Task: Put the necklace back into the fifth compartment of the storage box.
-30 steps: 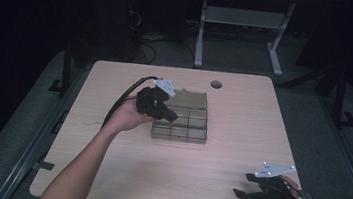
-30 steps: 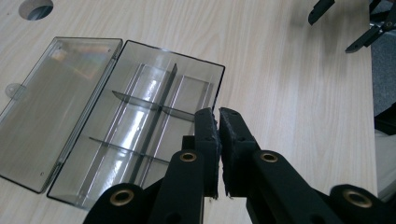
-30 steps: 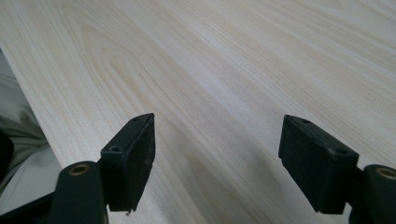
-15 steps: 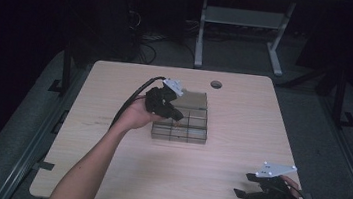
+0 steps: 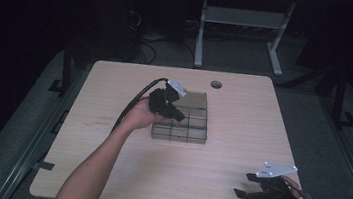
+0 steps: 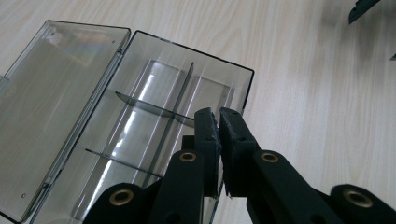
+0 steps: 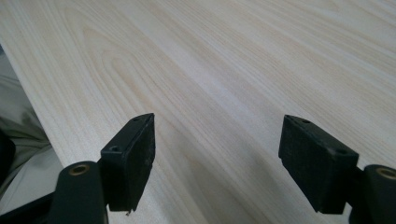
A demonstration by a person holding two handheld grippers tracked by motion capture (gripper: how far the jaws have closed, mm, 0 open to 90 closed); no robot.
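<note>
I've got the left gripper point(image 6: 218, 122) over the box point(image 5: 180, 122) at mid-table, jaws pinched together on nothing, tips above a divider point(image 6: 154, 108); lid point(image 6: 51, 93) lies flat open beside the tray; next I judge it needs a careful dip onto a partition; right gripper point(image 7: 217, 154) idles well apart from the box, jaws wide, empty; since a second ago, my left has slid further over the box.

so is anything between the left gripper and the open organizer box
Nothing visible is. The left gripper, jaws shut and empty, hangs right over the clear organizer box near its side wall, with its lid folded flat away on the far side.
</note>
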